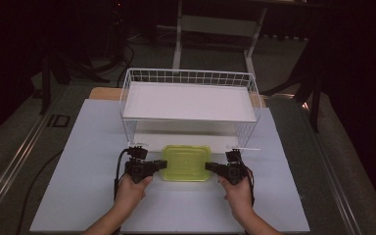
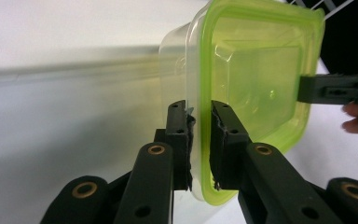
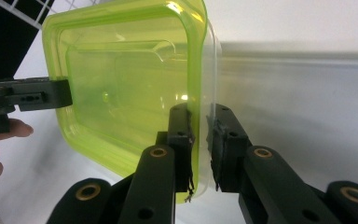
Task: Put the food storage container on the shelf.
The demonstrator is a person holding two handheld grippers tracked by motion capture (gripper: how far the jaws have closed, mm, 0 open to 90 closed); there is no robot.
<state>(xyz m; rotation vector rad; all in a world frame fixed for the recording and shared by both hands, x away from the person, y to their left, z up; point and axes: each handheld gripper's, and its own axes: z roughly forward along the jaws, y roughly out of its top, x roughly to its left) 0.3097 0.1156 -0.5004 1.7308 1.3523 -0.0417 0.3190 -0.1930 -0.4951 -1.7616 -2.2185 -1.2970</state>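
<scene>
A clear plastic container with a translucent green lid (image 1: 186, 163) lies level just in front of the wire rack. My left gripper (image 1: 162, 164) is shut on its left rim and my right gripper (image 1: 209, 167) is shut on its right rim. In the left gripper view the black jaws (image 2: 199, 112) pinch the lid's edge and the container (image 2: 256, 70) stretches away from them, with the other gripper (image 2: 317, 88) on its far side. The right gripper view shows the right gripper (image 3: 200, 114) clamped on the container (image 3: 121, 79) the same way, with the left gripper (image 3: 51, 95) opposite.
A white wire rack (image 1: 188, 77) stands at the back of the white tabletop (image 1: 88, 166), with a white shelf (image 1: 188, 102) on top and a low open space under it. Dark floor and table legs lie beyond the table.
</scene>
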